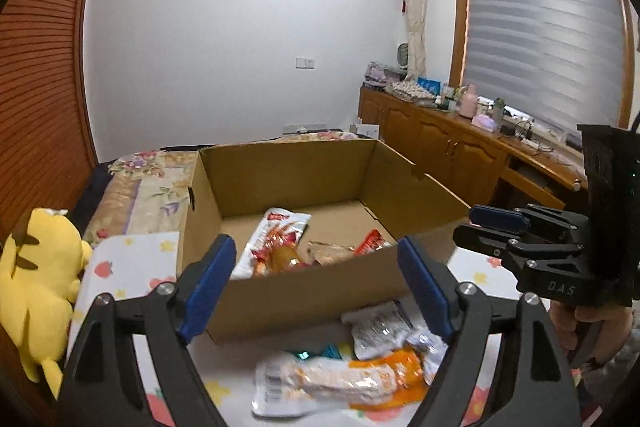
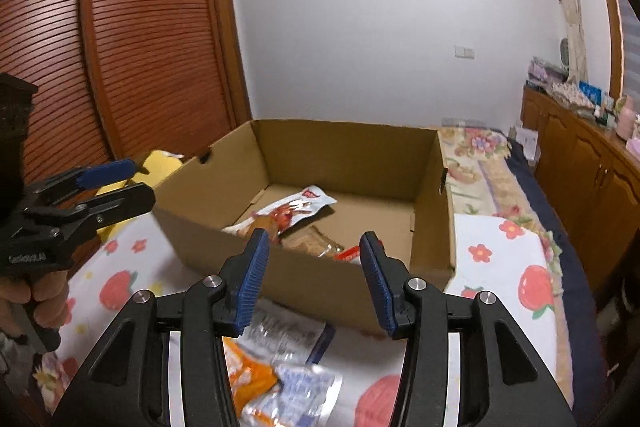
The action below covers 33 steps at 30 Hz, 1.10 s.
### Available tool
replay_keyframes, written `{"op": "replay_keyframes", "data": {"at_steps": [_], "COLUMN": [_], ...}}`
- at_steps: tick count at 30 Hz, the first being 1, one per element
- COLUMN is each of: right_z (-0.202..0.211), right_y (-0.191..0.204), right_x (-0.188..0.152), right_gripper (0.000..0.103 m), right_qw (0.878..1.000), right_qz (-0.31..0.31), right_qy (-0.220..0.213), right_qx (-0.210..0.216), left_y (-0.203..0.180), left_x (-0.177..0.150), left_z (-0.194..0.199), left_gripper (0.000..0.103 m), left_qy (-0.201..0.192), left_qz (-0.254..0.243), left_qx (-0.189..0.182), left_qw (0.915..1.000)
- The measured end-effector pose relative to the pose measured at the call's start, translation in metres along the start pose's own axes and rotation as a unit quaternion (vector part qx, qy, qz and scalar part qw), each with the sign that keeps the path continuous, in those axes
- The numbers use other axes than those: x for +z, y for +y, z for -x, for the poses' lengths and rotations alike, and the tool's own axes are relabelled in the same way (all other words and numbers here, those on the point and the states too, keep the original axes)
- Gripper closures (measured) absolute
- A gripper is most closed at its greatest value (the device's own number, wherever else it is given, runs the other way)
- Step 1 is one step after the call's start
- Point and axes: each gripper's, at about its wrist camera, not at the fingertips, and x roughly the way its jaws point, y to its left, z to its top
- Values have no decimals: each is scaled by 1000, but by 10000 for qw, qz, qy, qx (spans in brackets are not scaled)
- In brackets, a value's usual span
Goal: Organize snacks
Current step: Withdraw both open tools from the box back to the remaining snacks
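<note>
On the bed, in front of the cardboard box [image 1: 304,291] already holding several snack packets [image 1: 280,239], both the left tool [image 1: 316,283] and right tool [image 2: 314,281] are being held released and empty, so the crinkly loose packets [image 1: 344,375] are probably being targeted next.

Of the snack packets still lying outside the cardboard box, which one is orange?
The orange packet on the bedspread in front of the cardboard box, wedged among clear and silvery white wrappers; it is the only solidly orange one there.
</note>
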Motion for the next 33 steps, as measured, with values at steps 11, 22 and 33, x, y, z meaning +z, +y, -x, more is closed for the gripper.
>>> {"op": "replay_keyframes", "data": {"at_steps": [11, 22, 33], "right_z": [14, -16, -34], "right_y": [10, 3, 13], "right_x": [-56, -88, -95], "right_gripper": [55, 55, 47], "right_qw": [9992, 9957, 9922], "right_qz": [102, -119, -58], "right_qy": [374, 917, 1247], "right_qx": [9, 45, 58], "left_y": [-10, -4, -3], "left_x": [-57, -100, -106], "left_z": [23, 2, -4], "left_gripper": [17, 17, 17], "left_qy": [60, 536, 745], "left_qz": [74, 375, 360], "left_qx": [101, 257, 387], "left_qw": [9999, 9975, 9958]}}
